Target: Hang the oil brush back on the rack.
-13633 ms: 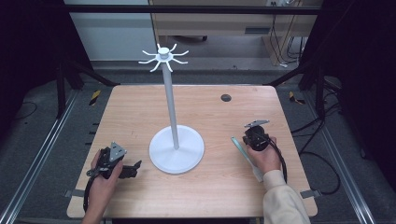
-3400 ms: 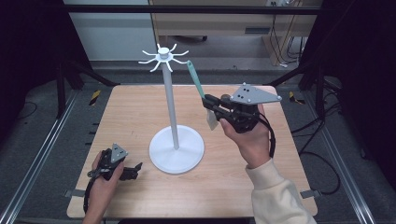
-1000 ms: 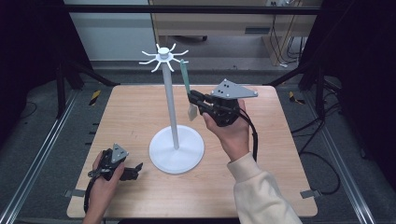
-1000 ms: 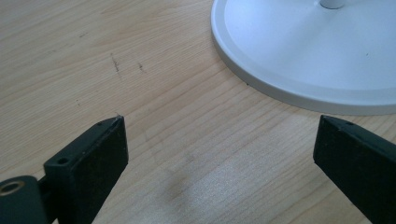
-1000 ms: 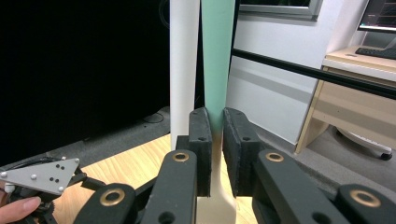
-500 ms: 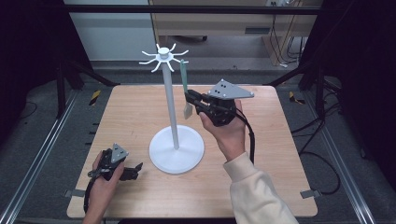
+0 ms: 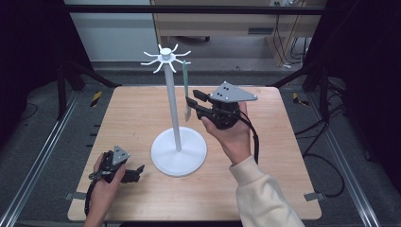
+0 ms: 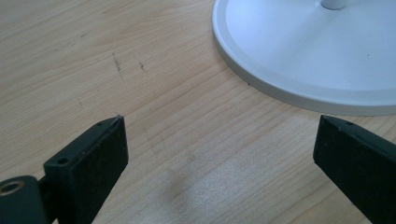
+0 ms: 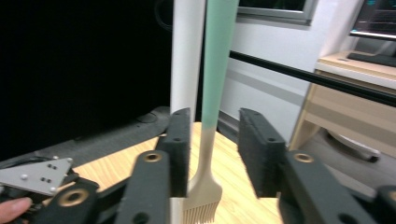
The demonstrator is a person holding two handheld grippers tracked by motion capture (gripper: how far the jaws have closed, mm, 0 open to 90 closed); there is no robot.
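A white stand (image 7: 175,111) rises from a round base (image 7: 165,158) in the middle of the wooden table (image 7: 132,113), with hooks at its top. A brush with a green handle (image 7: 185,78) hangs from one hook, bristles down. My right gripper (image 7: 193,98) is raised beside the pole. Its jaws have just been opening, and they now stand either side of the brush (image 9: 215,70) with a gap at each pad. The pole (image 9: 187,51) is just behind. My left gripper (image 7: 137,173) rests open on the table at the front left, nothing between its jaws (image 8: 219,140), near the base (image 8: 303,60).
Yellow-and-black tools lie on the floor past the table's left edge (image 7: 96,98) and right edge (image 7: 295,98). Metal rails run along both sides of the table. A desk and cables stand beyond the far edge.
The right gripper's jaws have parted and let go of the brush, which now hangs from the hook by itself. Both hands have stayed where they were.
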